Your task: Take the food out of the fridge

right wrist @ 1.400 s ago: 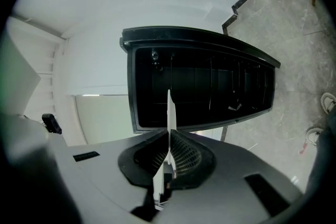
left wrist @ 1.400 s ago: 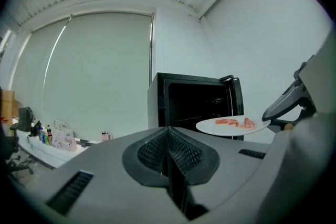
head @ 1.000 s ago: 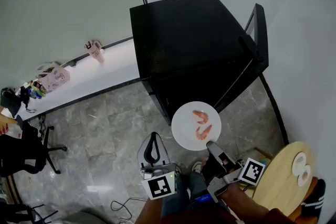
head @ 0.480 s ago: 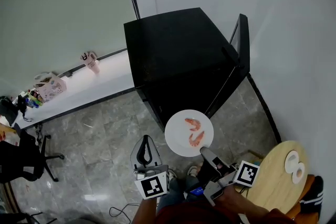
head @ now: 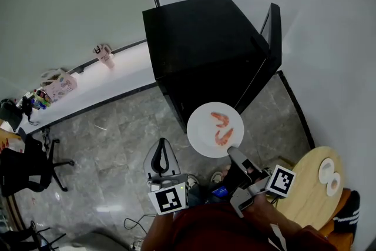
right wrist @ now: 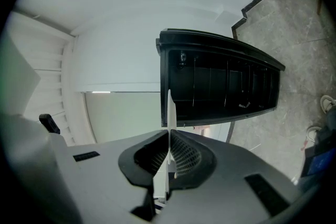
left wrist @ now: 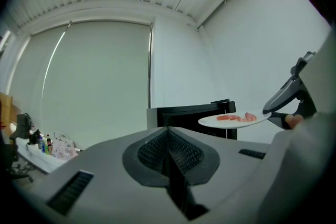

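Now, right claw (right wrist: 168, 150): clamped on plate (head: 202, 126) rim, so I hold shrimp (head: 223, 137) level, outside fridge (head: 200, 32).
Left claw (left wrist: 168, 152): closed, empty, aside.

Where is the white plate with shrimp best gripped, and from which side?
Grip the plate by its bare near rim, coming from the person's side, jaws above and below the edge. It is flat and thin, and the shrimp lie mid-plate. The right gripper is shut on that rim.
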A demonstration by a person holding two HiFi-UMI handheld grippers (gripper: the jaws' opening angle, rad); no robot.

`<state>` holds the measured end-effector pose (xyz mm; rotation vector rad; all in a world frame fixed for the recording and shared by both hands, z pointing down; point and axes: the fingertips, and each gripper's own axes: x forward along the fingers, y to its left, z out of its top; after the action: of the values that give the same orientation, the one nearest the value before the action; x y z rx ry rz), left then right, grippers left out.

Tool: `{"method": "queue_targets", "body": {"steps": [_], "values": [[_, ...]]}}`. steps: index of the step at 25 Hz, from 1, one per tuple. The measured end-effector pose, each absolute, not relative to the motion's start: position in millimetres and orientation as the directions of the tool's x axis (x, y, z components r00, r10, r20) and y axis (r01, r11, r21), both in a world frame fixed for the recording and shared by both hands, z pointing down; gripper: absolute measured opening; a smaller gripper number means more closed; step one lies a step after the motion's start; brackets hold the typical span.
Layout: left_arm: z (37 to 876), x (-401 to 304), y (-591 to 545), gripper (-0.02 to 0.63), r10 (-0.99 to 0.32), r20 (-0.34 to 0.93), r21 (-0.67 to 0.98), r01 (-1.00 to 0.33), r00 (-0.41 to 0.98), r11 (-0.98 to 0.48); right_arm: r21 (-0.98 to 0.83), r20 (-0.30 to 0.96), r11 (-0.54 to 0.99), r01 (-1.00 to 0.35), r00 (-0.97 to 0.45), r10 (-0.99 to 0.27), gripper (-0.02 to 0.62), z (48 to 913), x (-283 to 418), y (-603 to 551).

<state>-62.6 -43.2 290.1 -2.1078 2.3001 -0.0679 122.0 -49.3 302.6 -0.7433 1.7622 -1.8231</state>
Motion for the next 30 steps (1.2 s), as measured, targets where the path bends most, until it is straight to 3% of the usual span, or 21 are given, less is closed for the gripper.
{"method": "queue_targets", "body": {"steps": [30], "values": [[269.3,-51.7,-27.3,0.014,-0.998,-0.028,-0.040,-0.997,-0.063,0.064,-1.000,-0.006,0.019,-0.010,-0.715,-0.699,0.029,277.9,128.6,-42.7]]}}
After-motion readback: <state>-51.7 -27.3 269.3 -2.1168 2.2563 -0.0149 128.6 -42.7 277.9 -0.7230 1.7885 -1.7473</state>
